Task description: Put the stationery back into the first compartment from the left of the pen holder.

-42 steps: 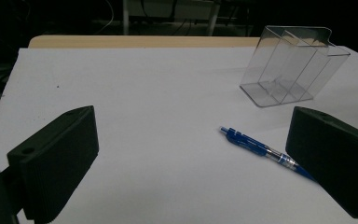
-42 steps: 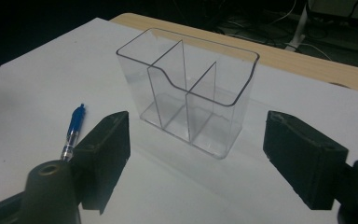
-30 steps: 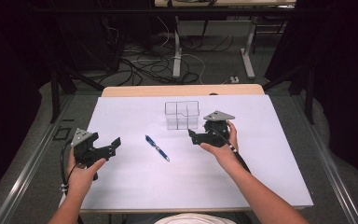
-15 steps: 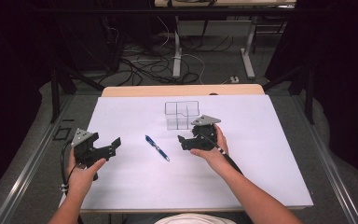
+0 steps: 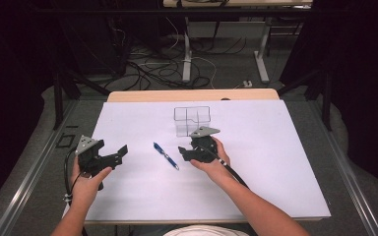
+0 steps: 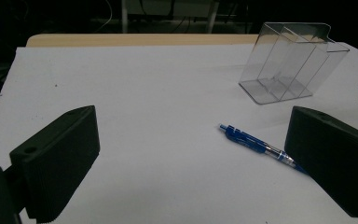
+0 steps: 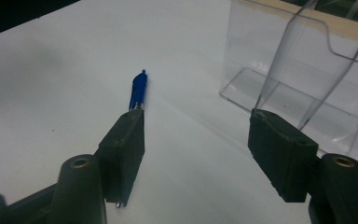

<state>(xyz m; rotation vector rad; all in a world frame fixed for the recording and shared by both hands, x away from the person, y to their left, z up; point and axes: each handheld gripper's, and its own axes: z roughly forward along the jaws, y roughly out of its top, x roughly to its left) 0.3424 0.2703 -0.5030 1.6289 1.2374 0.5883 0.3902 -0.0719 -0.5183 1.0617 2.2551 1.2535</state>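
Your right gripper (image 5: 185, 153) is down low on the white table sheet (image 5: 275, 162), just beside the blue click pen with a clear middle (image 5: 166, 155), and its 2 jaws are wide apart with nothing between them. In the right gripper view the pen (image 7: 139, 90) lies past the tip of one jaw, so it is not inside the gap yet. The pen lies flat in the middle of the sheet, between your 2 hands and a little in front of the clear plastic box with dividers (image 5: 192, 120). I think your step now is to pick up the pen. Slide the gripper sideways until the pen sits in the middle of the gap, with one jaw on each long side. Stay low so the jaws meet the fat part, then squeeze slowly, because a round pen can roll away. Your left gripper (image 5: 114, 155) waits near the left edge, its jaws apart and empty too; you can leave it there
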